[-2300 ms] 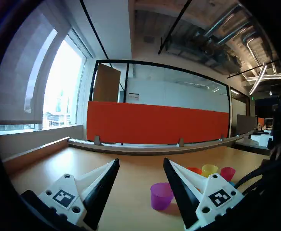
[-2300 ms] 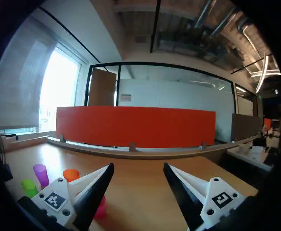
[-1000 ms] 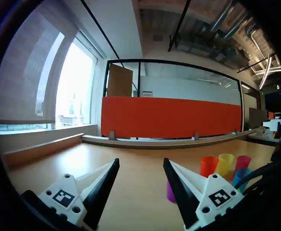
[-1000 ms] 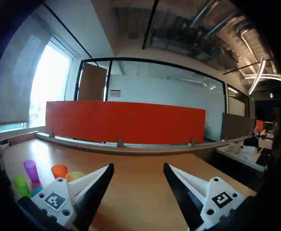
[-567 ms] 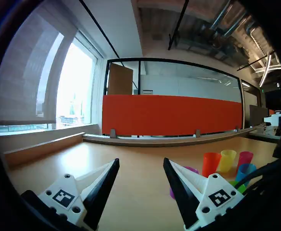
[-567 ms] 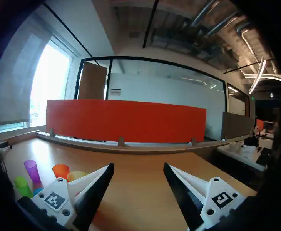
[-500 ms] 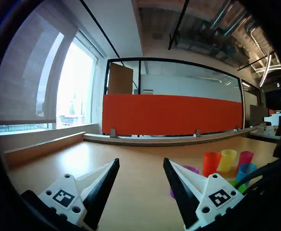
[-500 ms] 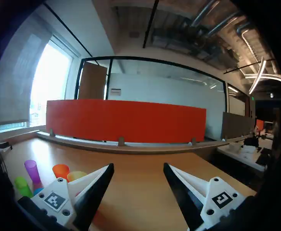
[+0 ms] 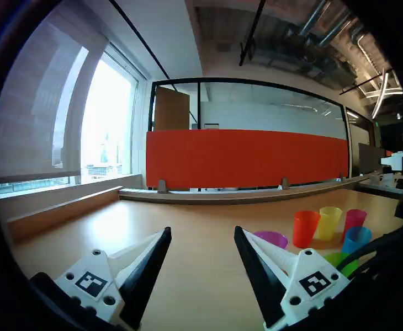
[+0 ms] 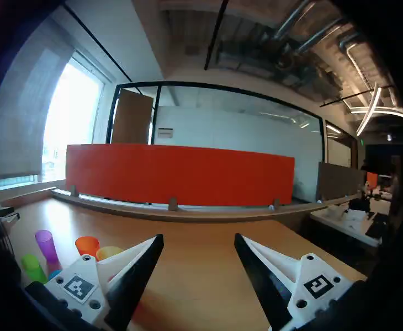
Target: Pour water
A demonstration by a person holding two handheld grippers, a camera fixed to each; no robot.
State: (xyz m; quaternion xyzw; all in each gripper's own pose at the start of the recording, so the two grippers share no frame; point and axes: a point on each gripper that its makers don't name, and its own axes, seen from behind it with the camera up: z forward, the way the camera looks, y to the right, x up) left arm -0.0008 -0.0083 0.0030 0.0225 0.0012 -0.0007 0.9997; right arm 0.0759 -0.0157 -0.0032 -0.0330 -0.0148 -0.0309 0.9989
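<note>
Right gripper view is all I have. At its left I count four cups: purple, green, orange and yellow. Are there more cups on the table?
Observer: Yes. The left gripper view shows a pink cup next to the yellow cup, and a blue cup in front of the pink one.
Operator: Does the left gripper hold any of them?
Observer: No. The left gripper has its jaws open, with nothing between them.
Operator: Where is the purple cup for that gripper?
Observer: The purple cup stands to the right of the gap, partly hidden by that gripper, and its rim is apart from the other cups.
</note>
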